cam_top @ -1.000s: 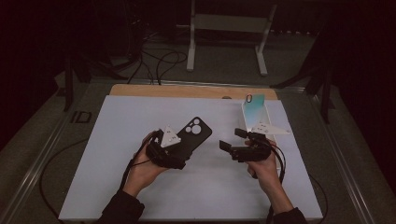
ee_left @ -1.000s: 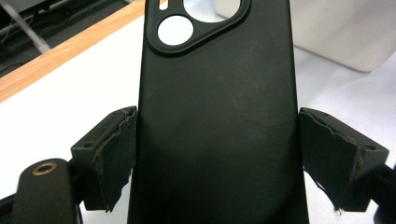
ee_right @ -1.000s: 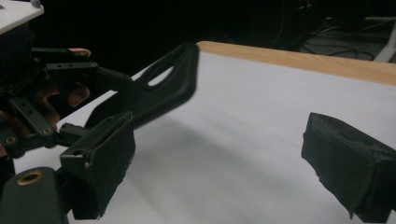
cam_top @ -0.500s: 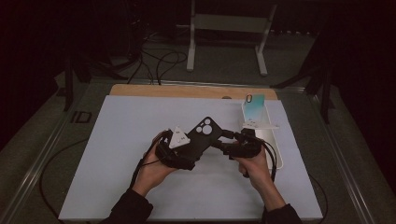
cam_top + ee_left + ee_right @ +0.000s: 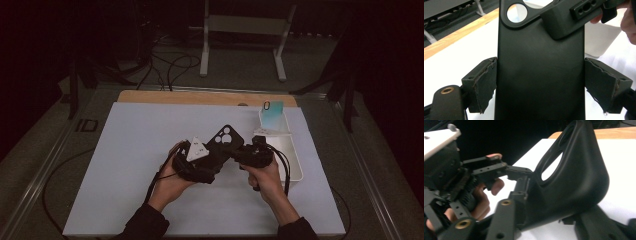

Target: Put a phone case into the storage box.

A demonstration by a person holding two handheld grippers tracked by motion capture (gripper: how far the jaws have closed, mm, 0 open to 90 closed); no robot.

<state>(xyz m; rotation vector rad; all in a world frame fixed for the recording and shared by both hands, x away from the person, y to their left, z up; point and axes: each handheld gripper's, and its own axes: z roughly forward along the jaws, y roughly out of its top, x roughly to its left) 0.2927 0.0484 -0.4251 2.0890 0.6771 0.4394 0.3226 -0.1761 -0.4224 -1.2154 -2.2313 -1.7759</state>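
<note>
Both grippers clamp the black phone case [image 5: 223, 145], lifted over the tabletop's middle: left gripper [image 5: 540, 82] pinching its sides, right gripper [image 5: 544, 220] its camera end. Where it goes remains undecided.

black phone case [image 5: 223, 142] | matte, round camera cutouts | held above the white mat, between both jaws

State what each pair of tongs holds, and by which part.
Both grip the black phone case: left tongs across its long sides, right tongs at its camera-cutout end.
</note>
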